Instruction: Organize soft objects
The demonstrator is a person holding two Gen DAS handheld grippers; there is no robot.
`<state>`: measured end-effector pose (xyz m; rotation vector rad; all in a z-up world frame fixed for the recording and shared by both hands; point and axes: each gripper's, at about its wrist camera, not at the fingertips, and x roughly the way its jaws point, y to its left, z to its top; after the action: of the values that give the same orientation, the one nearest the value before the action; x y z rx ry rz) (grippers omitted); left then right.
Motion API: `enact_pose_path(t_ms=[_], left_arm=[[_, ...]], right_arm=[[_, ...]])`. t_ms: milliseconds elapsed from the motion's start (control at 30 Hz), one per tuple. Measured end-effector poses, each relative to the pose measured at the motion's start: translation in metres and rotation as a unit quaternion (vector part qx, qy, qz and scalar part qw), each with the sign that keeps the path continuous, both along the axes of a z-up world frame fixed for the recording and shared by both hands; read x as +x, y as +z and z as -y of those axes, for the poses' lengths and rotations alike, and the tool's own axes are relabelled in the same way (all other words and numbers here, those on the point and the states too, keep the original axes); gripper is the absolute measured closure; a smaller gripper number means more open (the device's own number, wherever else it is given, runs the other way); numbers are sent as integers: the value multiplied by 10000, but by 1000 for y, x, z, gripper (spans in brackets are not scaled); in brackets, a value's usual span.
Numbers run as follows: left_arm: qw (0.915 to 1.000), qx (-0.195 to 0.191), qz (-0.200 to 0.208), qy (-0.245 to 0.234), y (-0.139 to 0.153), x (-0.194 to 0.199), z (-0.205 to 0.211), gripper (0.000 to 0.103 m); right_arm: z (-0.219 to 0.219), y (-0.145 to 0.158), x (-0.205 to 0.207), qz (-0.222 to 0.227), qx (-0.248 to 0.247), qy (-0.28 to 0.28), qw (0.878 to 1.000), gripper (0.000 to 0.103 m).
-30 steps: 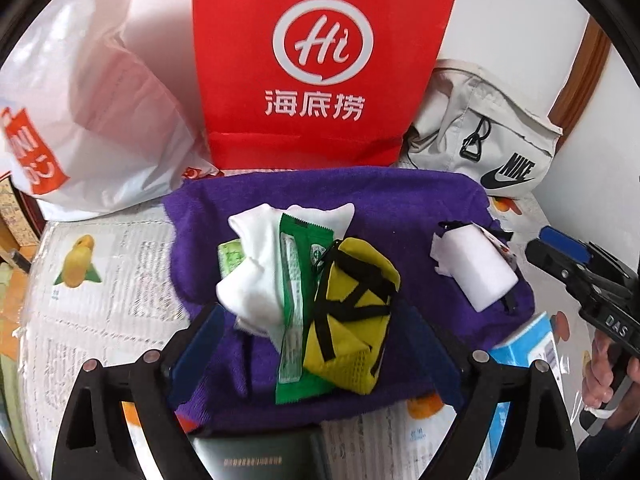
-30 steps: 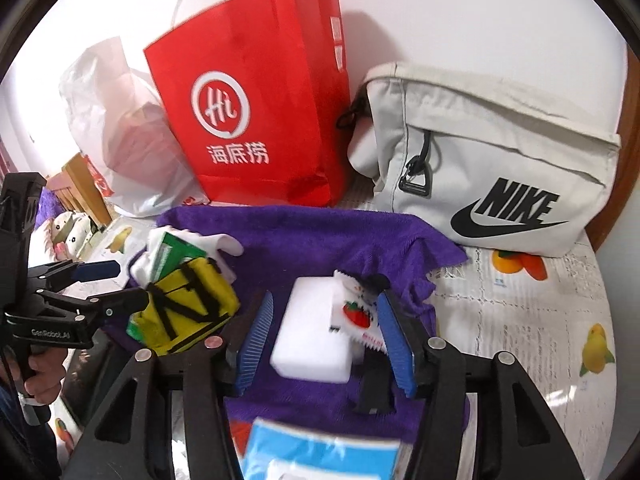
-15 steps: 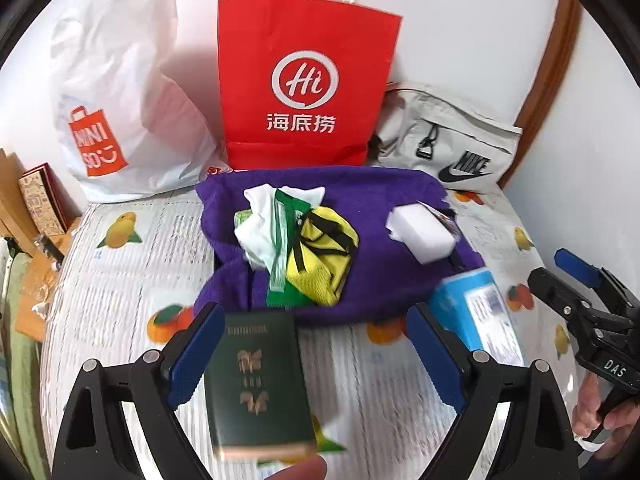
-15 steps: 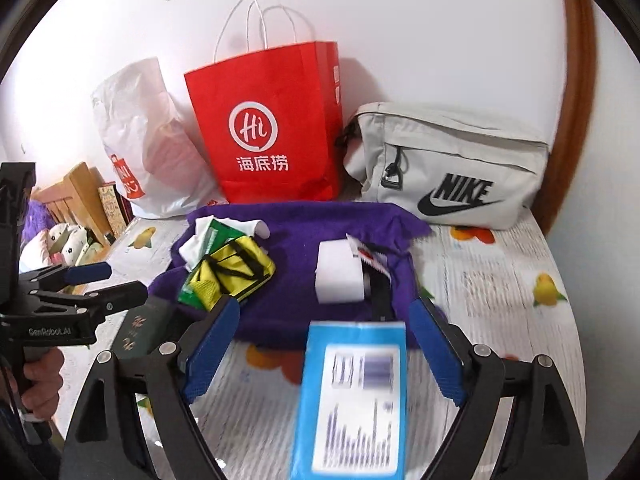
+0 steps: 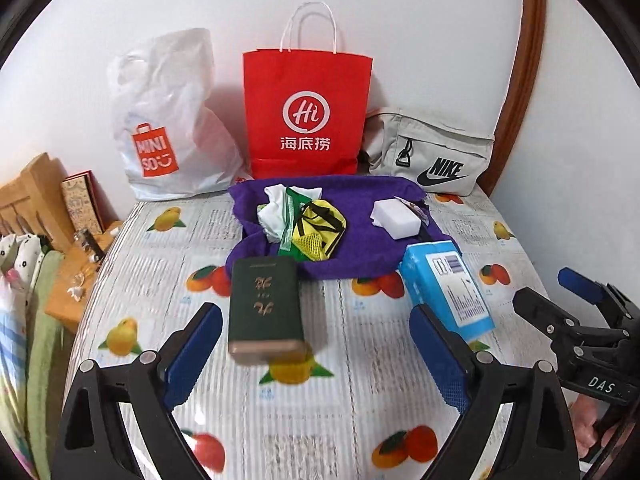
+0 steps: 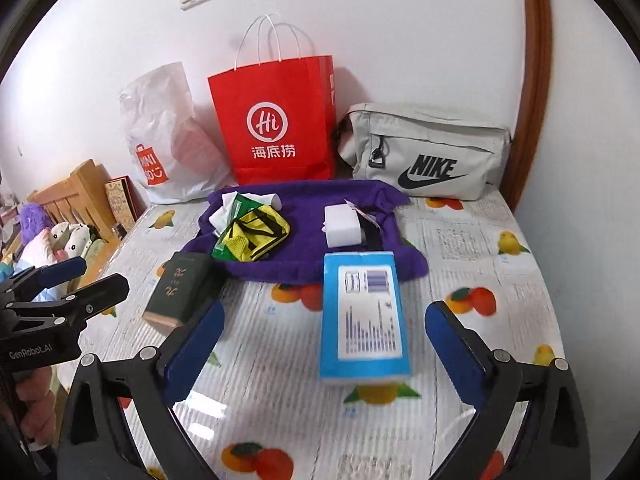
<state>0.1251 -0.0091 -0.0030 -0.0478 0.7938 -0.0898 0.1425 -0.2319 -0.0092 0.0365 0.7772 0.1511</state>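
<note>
A purple towel (image 5: pixel 360 252) (image 6: pixel 312 264) lies at the back of the table. On it rest a yellow mesh pouch (image 5: pixel 320 228) (image 6: pixel 256 232), a white cloth (image 5: pixel 272 212), a green packet (image 5: pixel 290 220) and a white sponge block (image 5: pixel 396 220) (image 6: pixel 340 226). Nearer, a dark green book (image 5: pixel 264 304) (image 6: pixel 180 288) and a blue tissue pack (image 5: pixel 448 284) (image 6: pixel 364 312) lie on the tablecloth. My left gripper (image 5: pixel 316 344) (image 6: pixel 72 284) hovers open behind the book. My right gripper (image 6: pixel 324 336) (image 5: pixel 576 304) has its jaws opening wide, pads clear of the blue pack lying ahead.
Against the wall stand a white plastic bag (image 5: pixel 168 136), a red paper bag (image 5: pixel 306 116) and a grey Nike pouch (image 5: pixel 432 156). A wooden headboard (image 5: pixel 28 192) and plush toys (image 6: pixel 48 236) lie off the table's left edge. A person's hand (image 6: pixel 36 412) holds the left gripper.
Both grippers have drawn back and up from the purple towel. The right jaws widened away from the white sponge block. The green book and blue pack came into view.
</note>
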Motion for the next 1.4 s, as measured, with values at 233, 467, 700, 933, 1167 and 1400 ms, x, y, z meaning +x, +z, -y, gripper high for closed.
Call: enact_pose_path(t_ms=[233, 467, 700, 933, 1167, 1400], left_arm=[[9998, 110, 141, 104, 3, -38, 2, 8], [9990, 236, 351, 123, 8, -71, 6, 5], [9988, 229, 398, 160, 5, -92, 6, 4], [9985, 249, 454, 174, 5, -105, 7, 4], [9985, 242, 457, 150, 5, -107, 7, 4], [9986, 231, 438, 167, 3, -107, 6, 4]], right_arm=[[-2, 4, -49, 166, -252, -215, 9993, 0], [4, 2, -83, 251, -242, -318, 9989, 0], [5, 4, -105, 367, -232, -351, 9984, 0], [7, 5, -117, 429, -216, -404, 9980, 0], [11, 6, -123, 445, -194, -508, 9975, 0], [11, 8, -124, 448, -185, -545, 9973, 0]])
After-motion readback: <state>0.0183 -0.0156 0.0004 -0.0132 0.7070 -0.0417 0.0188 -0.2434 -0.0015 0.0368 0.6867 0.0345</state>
